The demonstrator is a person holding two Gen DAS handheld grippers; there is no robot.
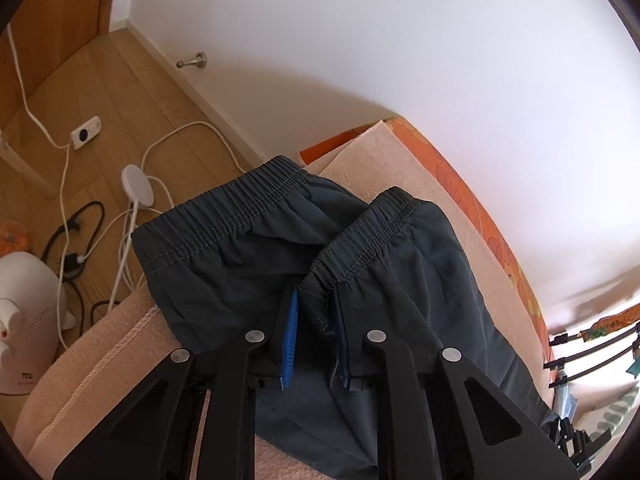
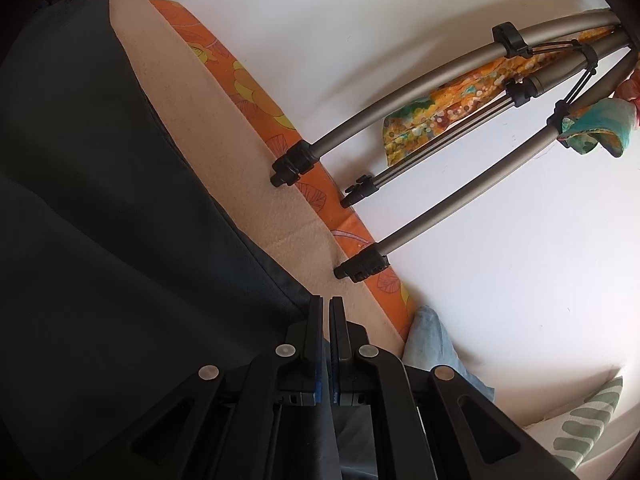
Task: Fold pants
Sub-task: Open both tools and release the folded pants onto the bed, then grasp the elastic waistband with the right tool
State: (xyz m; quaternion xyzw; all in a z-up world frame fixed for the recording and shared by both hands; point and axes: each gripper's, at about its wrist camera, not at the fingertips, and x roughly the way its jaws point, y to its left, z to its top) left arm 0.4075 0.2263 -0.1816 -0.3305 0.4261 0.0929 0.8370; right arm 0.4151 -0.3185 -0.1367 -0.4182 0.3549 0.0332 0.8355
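Note:
Dark blue-grey pants (image 1: 248, 264) with an elastic waistband lie on a peach towel (image 1: 432, 184) over an orange flowered bed. In the left wrist view my left gripper (image 1: 316, 300) is shut on a bunched fold of the waistband, which sits between the blue pads (image 1: 291, 320). In the right wrist view the pants (image 2: 100, 220) spread as a dark sheet to the left. My right gripper (image 2: 325, 304) is shut at the pants' edge, its jaws almost touching with thin dark cloth between them.
A tripod (image 2: 360, 136) stands its feet on the towel close ahead of the right gripper, against the white wall. Left of the bed, the wooden floor holds cables, a power strip (image 1: 85, 133) and a white appliance (image 1: 28, 320). A striped pillow (image 2: 588, 416) lies right.

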